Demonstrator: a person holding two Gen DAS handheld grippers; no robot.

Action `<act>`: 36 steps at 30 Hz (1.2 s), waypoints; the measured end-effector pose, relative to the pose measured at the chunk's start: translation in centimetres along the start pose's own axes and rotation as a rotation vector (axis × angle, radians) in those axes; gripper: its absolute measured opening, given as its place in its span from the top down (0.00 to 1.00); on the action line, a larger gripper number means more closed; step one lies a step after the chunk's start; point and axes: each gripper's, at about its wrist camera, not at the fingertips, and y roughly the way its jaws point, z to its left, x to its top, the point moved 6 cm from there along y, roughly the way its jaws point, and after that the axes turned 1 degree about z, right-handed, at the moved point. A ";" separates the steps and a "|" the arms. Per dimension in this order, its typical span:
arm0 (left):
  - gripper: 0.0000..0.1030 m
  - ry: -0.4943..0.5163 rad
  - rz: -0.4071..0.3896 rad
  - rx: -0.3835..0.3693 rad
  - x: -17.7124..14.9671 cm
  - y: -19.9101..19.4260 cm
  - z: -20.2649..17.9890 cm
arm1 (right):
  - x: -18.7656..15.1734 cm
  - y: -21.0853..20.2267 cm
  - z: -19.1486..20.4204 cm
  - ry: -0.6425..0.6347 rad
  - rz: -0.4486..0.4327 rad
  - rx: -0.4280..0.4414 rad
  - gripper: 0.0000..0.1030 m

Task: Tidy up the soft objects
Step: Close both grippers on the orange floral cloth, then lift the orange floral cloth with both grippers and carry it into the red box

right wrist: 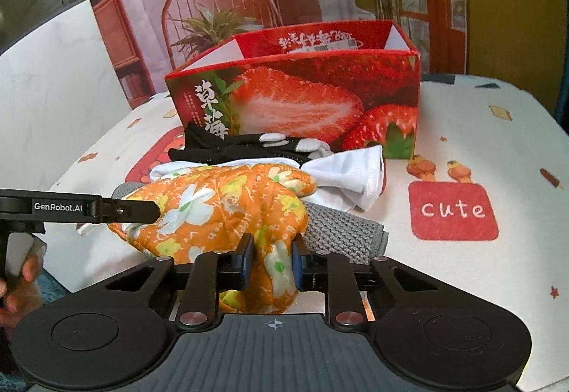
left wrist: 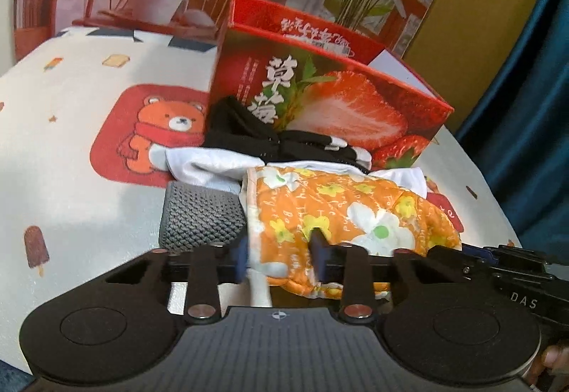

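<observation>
We work a heap of soft goods on the table (right wrist: 462,129), in front of an open strawberry box (right wrist: 320,97). Our left gripper (left wrist: 281,250) is clenched on one near edge of the orange floral mitt (left wrist: 341,207), and our right gripper (right wrist: 272,260) pinches a bunched fold at its other end. The quilted mitt lies atop a grey knitted cloth (right wrist: 341,232), with white fabric (right wrist: 348,175) and black gloves (right wrist: 249,143) behind it, against the box. We judge the mitt light, padded and limp: it should sag between the two holds but not slip. Thick hems suit the pads best; thin folds may pull free.
</observation>
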 end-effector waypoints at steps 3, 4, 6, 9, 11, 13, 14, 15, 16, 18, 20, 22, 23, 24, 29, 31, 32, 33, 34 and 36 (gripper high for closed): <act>0.78 0.005 -0.025 -0.003 0.2 -0.6 0.0 | 0.2 -0.3 0.2 -0.027 -0.021 -0.008 0.85; 0.79 0.014 -0.037 -0.002 0.2 -0.8 -0.2 | 0.3 -0.5 0.3 -0.037 -0.030 -0.010 0.86; 0.81 0.037 -0.062 -0.001 0.5 -1.4 -0.6 | 0.5 -0.7 0.4 -0.054 -0.051 -0.015 0.86; 0.82 0.088 -0.110 0.005 0.9 -2.5 -1.4 | 1.0 -1.4 0.7 -0.083 -0.093 -0.025 0.87; 0.83 0.118 -0.140 0.016 1.2 -3.1 -1.8 | 1.4 -1.9 0.8 -0.086 -0.116 -0.019 0.88; 0.83 0.134 -0.164 0.019 1.5 -3.6 -2.0 | 1.8 -2.2 0.6 -0.045 -0.124 0.018 0.88; 0.83 0.138 -0.173 0.016 1.6 -3.8 -2.2 | 2.1 -2.3 0.5 -0.035 -0.131 0.023 0.88; 0.83 0.143 -0.184 0.016 1.7 -4.0 -2.3 | 2.3 -2.5 0.5 -0.039 -0.139 0.020 0.88; 0.83 0.153 -0.195 0.020 1.9 -4.2 -2.5 | 2.6 -2.6 0.5 -0.047 -0.149 0.018 0.88; 0.83 0.177 -0.215 0.031 2.3 -4.5 -2.8 | 3.0 -2.8 0.6 -0.053 -0.165 0.020 0.88; 0.83 0.197 -0.231 0.036 2.7 -4.7 -3.2 | 3.5 -2.9 0.7 -0.061 -0.177 0.022 0.88; 0.83 0.214 -0.246 0.035 3.2 -5.0 -3.5 | 4.2 -3.0 0.9 -0.082 -0.196 0.018 0.88; 0.83 0.219 -0.250 0.031 3.5 -5.1 -3.6 | 4.6 -3.1 1.0 -0.092 -0.207 0.016 0.88; 0.83 0.219 -0.253 0.022 3.8 -5.4 -3.7 | 5.0 -3.2 1.1 -0.100 -0.218 0.016 0.88; 0.83 0.224 -0.292 -0.020 6.1 -6.5 -4.4 | 7.2 -4.2 0.9 -0.113 -0.275 0.033 0.88; 0.84 0.234 -0.300 -0.032 7.5 -6.5 -4.7 | 8.3 -4.4 0.9 -0.126 -0.292 0.038 0.88; 0.84 0.238 -0.304 -0.034 8.3 -6.4 -4.9 | 8.9 -4.4 0.9 -0.129 -0.298 0.039 0.88; 0.84 0.241 -0.307 -0.036 9.0 -6.3 -5.1 | 9.5 -4.3 0.8 -0.129 -0.301 0.038 0.88; 0.84 0.242 -0.310 -0.041 9.8 -6.2 -5.3 | 10.2 -4.2 0.8 -0.125 -0.302 0.043 0.88; 0.84 0.247 -0.317 -0.052 11.1 -6.1 -5.8 | 11.6 -4.2 0.6 -0.107 -0.308 0.071 0.88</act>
